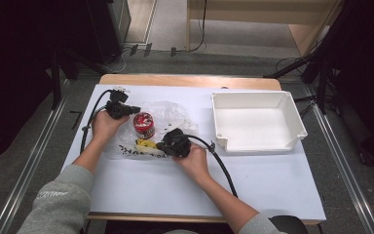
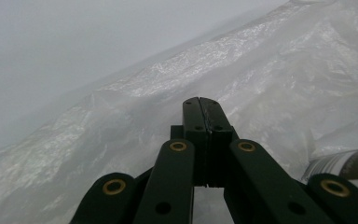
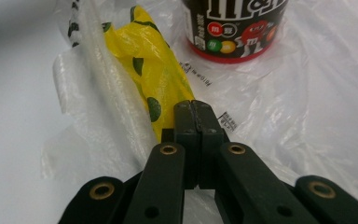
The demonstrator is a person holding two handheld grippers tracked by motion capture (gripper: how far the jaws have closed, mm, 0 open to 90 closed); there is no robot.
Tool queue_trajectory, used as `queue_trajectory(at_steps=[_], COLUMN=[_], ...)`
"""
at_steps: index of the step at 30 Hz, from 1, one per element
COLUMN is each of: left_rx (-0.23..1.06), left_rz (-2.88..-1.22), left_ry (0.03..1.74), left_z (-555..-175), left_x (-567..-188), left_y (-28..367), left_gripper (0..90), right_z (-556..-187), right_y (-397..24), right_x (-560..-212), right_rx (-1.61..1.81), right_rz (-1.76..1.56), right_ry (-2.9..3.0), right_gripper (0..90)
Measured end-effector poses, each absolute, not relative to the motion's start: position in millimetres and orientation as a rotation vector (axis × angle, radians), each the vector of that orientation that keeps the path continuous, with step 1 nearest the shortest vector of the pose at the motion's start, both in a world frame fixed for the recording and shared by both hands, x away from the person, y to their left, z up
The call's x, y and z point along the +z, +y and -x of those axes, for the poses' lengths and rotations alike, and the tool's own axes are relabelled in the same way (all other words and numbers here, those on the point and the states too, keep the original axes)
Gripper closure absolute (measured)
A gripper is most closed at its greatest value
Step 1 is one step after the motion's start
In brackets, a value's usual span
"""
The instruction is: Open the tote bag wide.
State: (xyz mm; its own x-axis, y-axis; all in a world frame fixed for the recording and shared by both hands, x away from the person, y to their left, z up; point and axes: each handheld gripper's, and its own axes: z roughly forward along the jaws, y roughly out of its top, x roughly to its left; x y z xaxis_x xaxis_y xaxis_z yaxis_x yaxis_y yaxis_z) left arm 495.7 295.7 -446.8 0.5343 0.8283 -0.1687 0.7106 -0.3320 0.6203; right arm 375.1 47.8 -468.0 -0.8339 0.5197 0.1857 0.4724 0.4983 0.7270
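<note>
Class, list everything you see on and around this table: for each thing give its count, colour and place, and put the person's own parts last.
Plastic bag: one, clear with black print, left-centre of table.
Candy tub: one, black and red, upright in the bag area.
Yellow packet: one, yellow with dark green spots, beside the tub, near the bag's front edge.
Tray: one, white, right side, nothing in it.
Table: one, white top, wooden edge.
Left gripper: one, black, jaws shut, at the bag's left.
Right gripper: one, black, jaws shut, at the yellow packet.
Sleeves: two, grey, bottom edge.
</note>
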Motion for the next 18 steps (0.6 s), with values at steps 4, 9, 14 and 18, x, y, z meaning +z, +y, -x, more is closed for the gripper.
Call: queue_trajectory(at_steps=[4, 9, 14, 18], left_rx=[0.228, 0.236, 0.263, 0.295], left_rz=[-2.113, -2.109, -2.112, -2.111], left_ry=[1.248, 1.238, 1.227, 1.222], left_z=[-498.3, -498.7, -498.8, -500.4], left_x=[-453.1, -455.3, -456.1, -456.7], left_y=[292.4, 290.9, 290.0, 290.1], left_gripper=[90.0, 90.0, 90.0, 90.0], right_z=[-369.3, -365.1, -361.4, -358.1], right_y=[46.5, 44.6, 44.9, 44.6], right_x=[-470.6, -473.5, -475.0, -475.9], right_rx=[1.26, 1.26, 1.272, 1.287], right_rz=[-0.867, -0.859, -0.86, -0.853], right_ry=[2.678, 2.682, 2.681, 2.684], right_gripper=[90.0, 90.0, 90.0, 90.0])
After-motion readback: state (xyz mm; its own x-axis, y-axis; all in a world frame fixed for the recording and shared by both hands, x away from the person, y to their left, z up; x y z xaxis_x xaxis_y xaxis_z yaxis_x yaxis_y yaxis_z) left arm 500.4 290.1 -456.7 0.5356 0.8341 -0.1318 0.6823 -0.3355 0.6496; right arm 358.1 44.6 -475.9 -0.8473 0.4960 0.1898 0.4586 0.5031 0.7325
